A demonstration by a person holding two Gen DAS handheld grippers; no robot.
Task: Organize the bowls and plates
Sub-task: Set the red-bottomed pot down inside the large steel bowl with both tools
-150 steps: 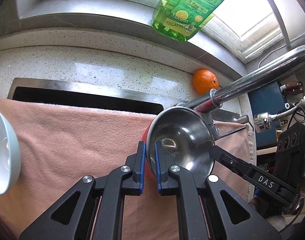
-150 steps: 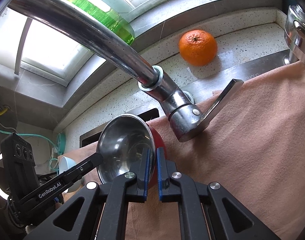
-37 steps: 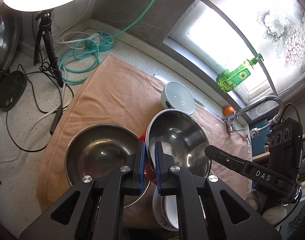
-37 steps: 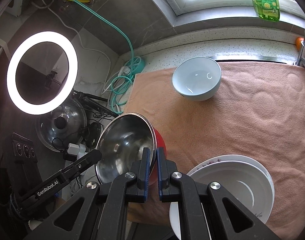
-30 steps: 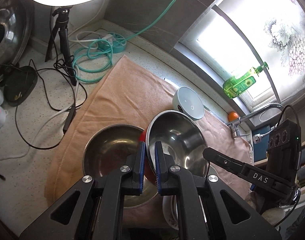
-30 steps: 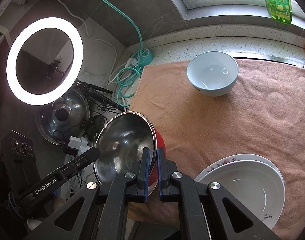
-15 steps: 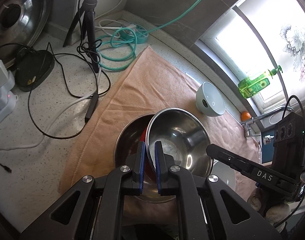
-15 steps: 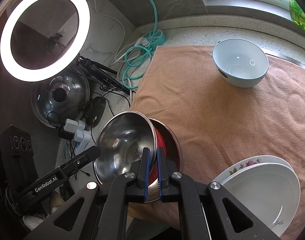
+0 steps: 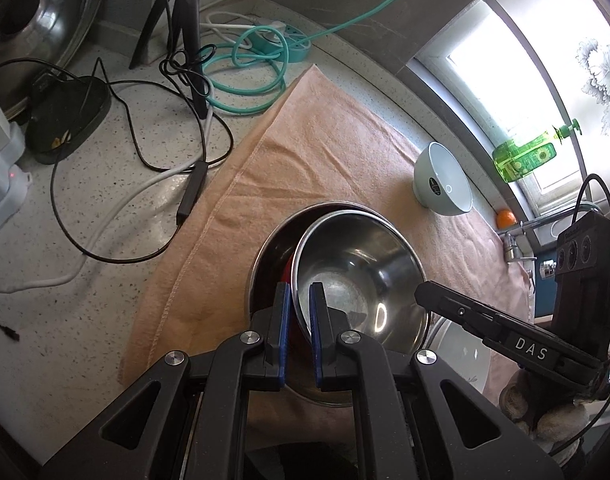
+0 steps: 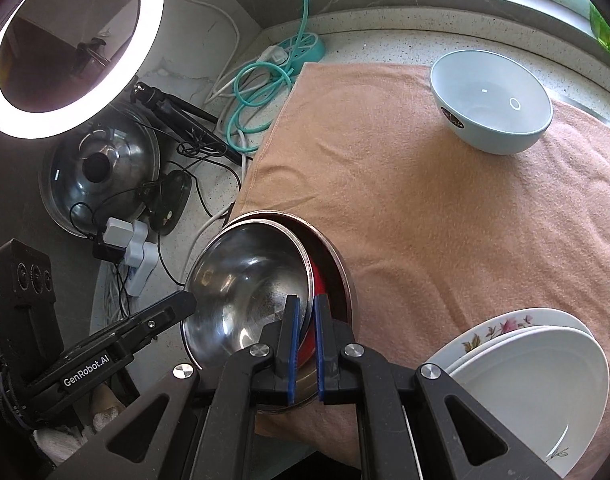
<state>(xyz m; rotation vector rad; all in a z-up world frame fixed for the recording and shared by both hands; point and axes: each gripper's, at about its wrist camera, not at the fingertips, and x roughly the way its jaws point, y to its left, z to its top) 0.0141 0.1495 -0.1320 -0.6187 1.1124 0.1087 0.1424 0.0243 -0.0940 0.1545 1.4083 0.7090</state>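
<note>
Down from beside the tap came the red-backed steel bowl (image 9: 357, 276), both tools, left tool (image 9: 296, 336) and right tool (image 10: 303, 344), pinching opposite rims to steady its nesting into the bigger steel bowl (image 9: 271, 256).

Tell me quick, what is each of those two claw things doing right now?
Left gripper: closed on the rim of the steel bowl.
Right gripper: closed on the opposite rim of the same steel bowl, over the larger steel bowl.
</note>
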